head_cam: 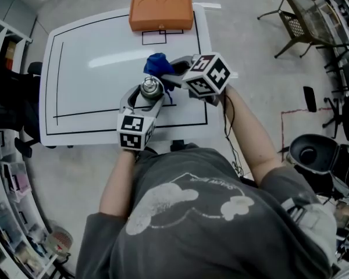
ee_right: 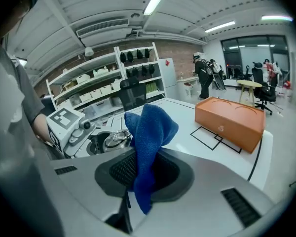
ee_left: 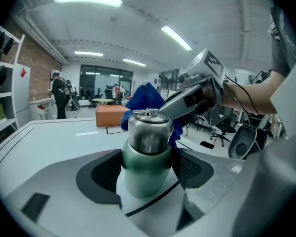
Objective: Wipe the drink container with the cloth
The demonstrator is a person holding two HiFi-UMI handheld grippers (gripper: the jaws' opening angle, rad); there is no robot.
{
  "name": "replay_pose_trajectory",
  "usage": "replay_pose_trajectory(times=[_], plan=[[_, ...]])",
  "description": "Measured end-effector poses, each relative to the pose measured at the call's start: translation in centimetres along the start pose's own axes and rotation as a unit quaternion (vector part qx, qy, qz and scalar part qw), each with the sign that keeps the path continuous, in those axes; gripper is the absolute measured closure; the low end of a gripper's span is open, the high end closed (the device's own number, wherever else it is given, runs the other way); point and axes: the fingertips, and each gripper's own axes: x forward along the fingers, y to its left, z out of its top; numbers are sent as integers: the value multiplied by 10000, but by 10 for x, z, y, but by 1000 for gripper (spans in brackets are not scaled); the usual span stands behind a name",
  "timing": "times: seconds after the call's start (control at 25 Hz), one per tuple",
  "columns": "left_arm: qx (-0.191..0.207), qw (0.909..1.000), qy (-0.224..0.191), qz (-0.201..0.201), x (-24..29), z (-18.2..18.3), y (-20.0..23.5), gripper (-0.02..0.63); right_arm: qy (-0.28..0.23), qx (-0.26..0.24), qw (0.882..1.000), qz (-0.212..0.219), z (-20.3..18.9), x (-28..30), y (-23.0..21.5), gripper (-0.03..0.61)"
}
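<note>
A green drink container [ee_left: 146, 157] with a steel cap [head_cam: 151, 88] stands upright on the white table, and my left gripper [head_cam: 146, 97] is shut on its body. A blue cloth [ee_right: 147, 147] hangs bunched from my right gripper [ee_right: 145, 174], which is shut on it. The cloth [head_cam: 157, 64] sits just behind and to the right of the container's cap [ee_right: 114, 139], close to it; whether they touch I cannot tell. In the left gripper view the cloth [ee_left: 144, 97] rises behind the cap, with the right gripper [ee_left: 170, 107] reaching in from the right.
An orange box [head_cam: 161, 13] lies at the table's far edge. The white table [head_cam: 87, 68] carries black marked lines. Chairs and a black bin [head_cam: 311, 153] stand on the floor to the right; shelves line the left side.
</note>
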Motion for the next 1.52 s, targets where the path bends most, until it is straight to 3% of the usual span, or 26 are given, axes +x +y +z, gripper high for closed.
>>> replay_pose_trajectory(times=[0.16,0.32,0.64,0.84,1.0,1.12,1.24,1.36,1.52], plan=[[375,9970,42,-674,-1,1,0,291,210,6,9996,162,-4,17,5,517],[817,9855,141,-1478,-2,-1,1,291,413,105,9989,183,-9,25,2,517],[1642,9384,333,-3023,-7,-1,3,291,877,427,9952,-116,-30,44,-15,519],[1940,9087,334,-3682,-10,0,5,291,963,793,9920,-178,-45,59,-21,520],[2055,8943,358,-3958,-10,0,6,291,1024,1003,9891,-336,-50,66,-27,520],[2096,8916,330,-4000,-11,0,6,291,1046,1087,9878,-387,-53,69,-28,520],[2057,8950,289,-3949,-11,1,5,290,1029,1151,9869,-463,-53,68,-29,520],[1860,9059,235,-3798,-11,0,7,290,974,1186,9865,-567,-53,67,-29,518],[1489,9282,81,-3409,-13,-1,12,290,851,1220,9863,-712,-53,64,-28,518]])
